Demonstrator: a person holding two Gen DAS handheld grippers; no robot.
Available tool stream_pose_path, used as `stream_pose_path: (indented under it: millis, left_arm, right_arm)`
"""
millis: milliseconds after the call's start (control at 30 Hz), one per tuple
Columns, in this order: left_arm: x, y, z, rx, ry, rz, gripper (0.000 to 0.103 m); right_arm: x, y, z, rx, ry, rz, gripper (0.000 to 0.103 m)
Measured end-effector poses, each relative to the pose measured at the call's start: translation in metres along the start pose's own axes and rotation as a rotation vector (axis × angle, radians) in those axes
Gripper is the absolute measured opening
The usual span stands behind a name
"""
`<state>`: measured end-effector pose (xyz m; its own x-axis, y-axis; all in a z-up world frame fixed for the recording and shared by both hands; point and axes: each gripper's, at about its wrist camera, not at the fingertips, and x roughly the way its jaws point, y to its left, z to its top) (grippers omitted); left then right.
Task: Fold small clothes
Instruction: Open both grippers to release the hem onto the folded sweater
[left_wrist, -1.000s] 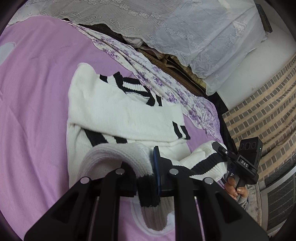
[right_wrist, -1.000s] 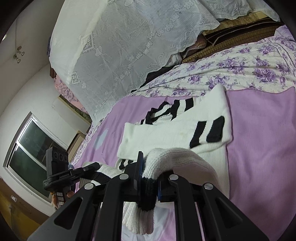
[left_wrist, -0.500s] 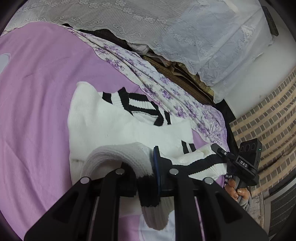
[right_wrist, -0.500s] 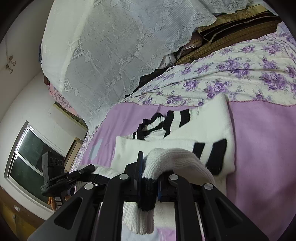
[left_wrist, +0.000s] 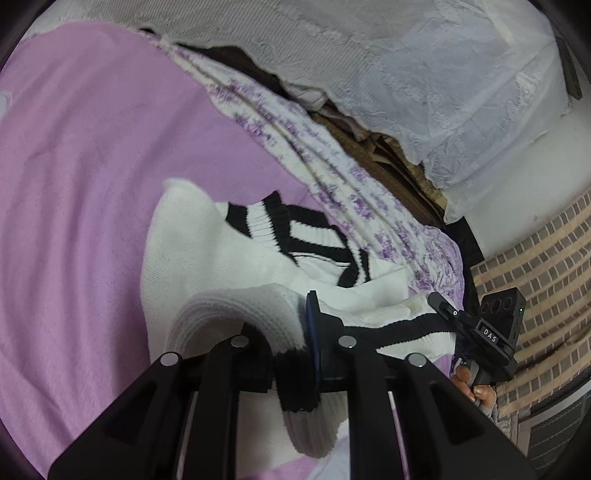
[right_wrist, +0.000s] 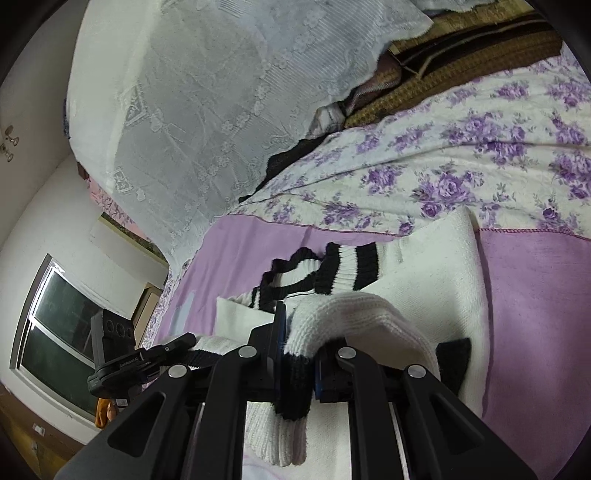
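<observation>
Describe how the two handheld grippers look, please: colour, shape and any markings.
Both are black. The left gripper and right gripper have angular finger frames with round silver screws and blue pads. Each body carries three round lenses and small white lettering, readable as "DAS" on the right one.

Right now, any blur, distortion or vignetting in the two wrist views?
Left wrist view: motion blur smears the floral sheet and lace cover; the sweater is softer too. Right wrist view: sharper, floral sheet crisp. Both: strong fisheye bending and dark corners; even indoor light, no glare.

Both wrist cams close, angled down over bed; share white sweater at 12 o'clock.
</observation>
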<state>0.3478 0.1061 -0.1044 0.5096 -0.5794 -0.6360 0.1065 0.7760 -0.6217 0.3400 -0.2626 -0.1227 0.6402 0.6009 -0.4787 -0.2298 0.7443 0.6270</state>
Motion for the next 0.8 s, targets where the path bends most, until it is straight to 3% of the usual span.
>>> stream_pose_path:
  millis: [200,333,433,500,567,633,800]
  left_arm:
    - [0.036,0.036,-0.001,-0.084,0.069,0.01,0.016]
    - [0.036,0.038,-0.001,-0.085,0.059,-0.011,0.017]
    - [0.027,0.037,-0.001,-0.083,0.029,-0.019,0.018]
    - [0.014,0.037,-0.002,-0.086,-0.007,-0.041,0.027]
    - [-0.004,0.037,-0.003,-0.082,-0.062,-0.07,0.048]
    - [-0.016,0.036,-0.006,-0.067,-0.086,-0.09,0.05]
    - [-0.029,0.032,-0.022,-0.003,-0.095,-0.001,0.055]
  right_arm:
    - [0.027,-0.029,-0.004,0.037,0.05,-0.055,0.013]
    - [0.032,-0.032,-0.005,0.021,0.049,-0.069,0.012]
    - [0.028,-0.026,-0.007,-0.003,0.041,-0.06,0.02]
    - [0.016,-0.023,-0.007,0.004,0.023,-0.026,0.032]
    - [0.002,-0.018,-0.007,-0.014,0.002,-0.003,0.036]
    - [-0.011,-0.013,-0.009,-0.044,-0.015,-0.003,0.039]
    - [-0.039,-0.005,-0.023,-0.12,-0.079,-0.099,0.042]
